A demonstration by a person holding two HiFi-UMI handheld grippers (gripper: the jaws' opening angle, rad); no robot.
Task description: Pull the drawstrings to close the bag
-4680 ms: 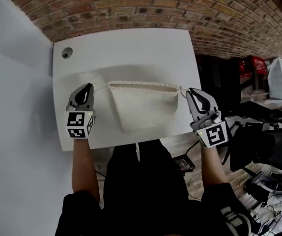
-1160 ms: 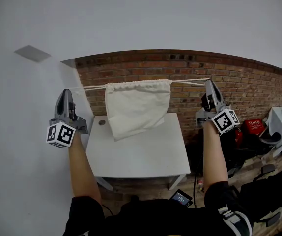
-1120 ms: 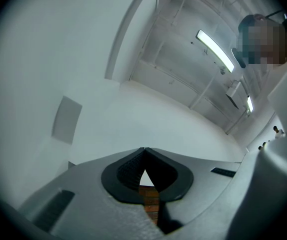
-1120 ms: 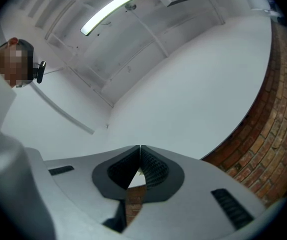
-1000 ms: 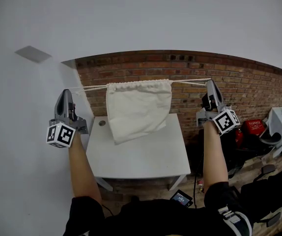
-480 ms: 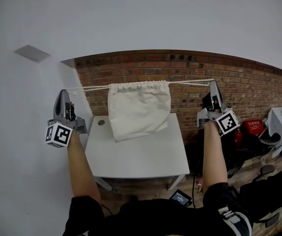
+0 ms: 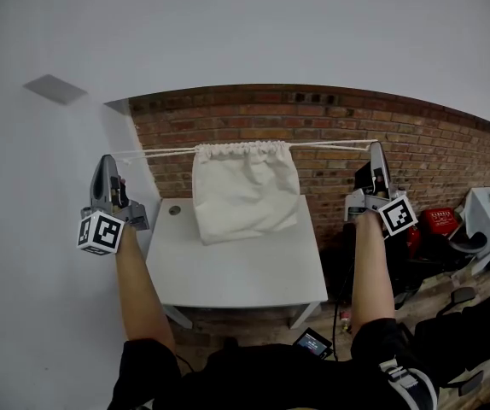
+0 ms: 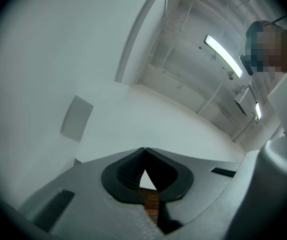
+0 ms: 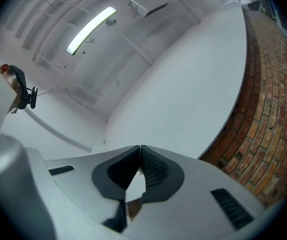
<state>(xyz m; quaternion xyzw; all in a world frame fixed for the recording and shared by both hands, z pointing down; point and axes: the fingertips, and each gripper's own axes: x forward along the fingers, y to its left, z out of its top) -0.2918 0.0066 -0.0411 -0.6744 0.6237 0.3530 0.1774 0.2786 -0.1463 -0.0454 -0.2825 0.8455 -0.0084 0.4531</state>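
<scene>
- While you hold both arms raised and spread wide, your left gripper points steeply upward, and its jaws are pressed together at the tips.
- Clamped in those tips is the left drawstring, which runs taut and almost level from the gripper to the bag.
- Your right gripper stands in the same upward tilt on the other side, jaws closed tip to tip on the right drawstring, which is also stretched tight.
- Your left forearm and right forearm rise nearly straight from your body, well apart, with the desk between them in the head view.
- Between the two grippers the bag hangs from its strings, cream cloth, closer to the left gripper than to the right.
- Its mouth is gathered into tight puckers along the top edge where the strings enter, so nothing of the inside shows.
- Its body hangs loose and creased, with the lower left corner dipping lowest.
- Below it stands the white desk; the bag's lower part shows in front of the desk's far edge, toward the far left corner, and you cannot tell from this view whether it touches the top.
- Behind the bag and the desk runs a brick wall.
</scene>
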